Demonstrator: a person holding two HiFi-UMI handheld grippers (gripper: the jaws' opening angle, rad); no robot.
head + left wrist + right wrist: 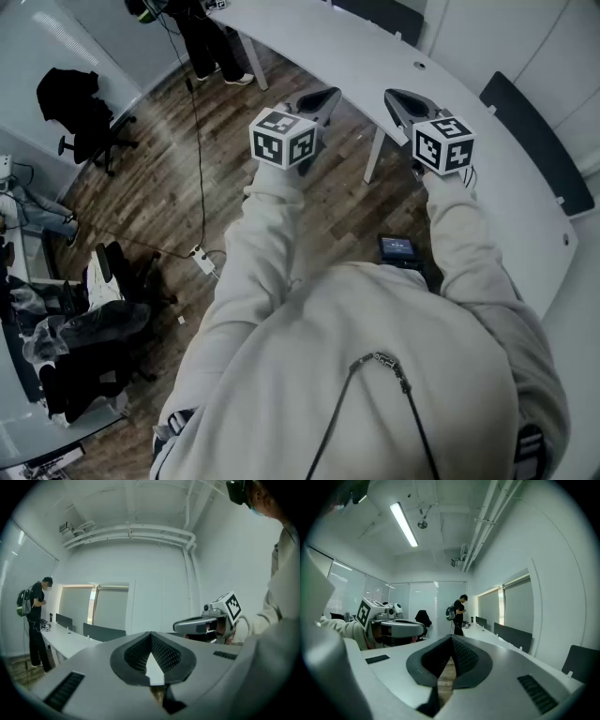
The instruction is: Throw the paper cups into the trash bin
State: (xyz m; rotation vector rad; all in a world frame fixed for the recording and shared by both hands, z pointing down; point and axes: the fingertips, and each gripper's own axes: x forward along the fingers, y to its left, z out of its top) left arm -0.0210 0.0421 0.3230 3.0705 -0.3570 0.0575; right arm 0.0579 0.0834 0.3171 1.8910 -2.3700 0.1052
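No paper cup and no trash bin shows in any view. I hold both grippers up in front of my chest, pointing forward and level. In the head view my left gripper (pixel 327 97) and my right gripper (pixel 395 97) sit side by side, a short gap apart, over the near edge of the white table (pixel 309 37). The left gripper (pixel 151 634) has its jaws shut with nothing between them. The right gripper (pixel 452 637) is also shut and empty. Each gripper view shows the other gripper: the right gripper (pixel 194 625) at the right, the left gripper (pixel 407 626) at the left.
The long curved white table runs from the top left to the right edge, with dark panels (pixel 536 141) behind it. A person (pixel 202 37) stands at its far end. Black office chairs (pixel 84 117) and a cable with a power strip (pixel 203 261) are on the wooden floor.
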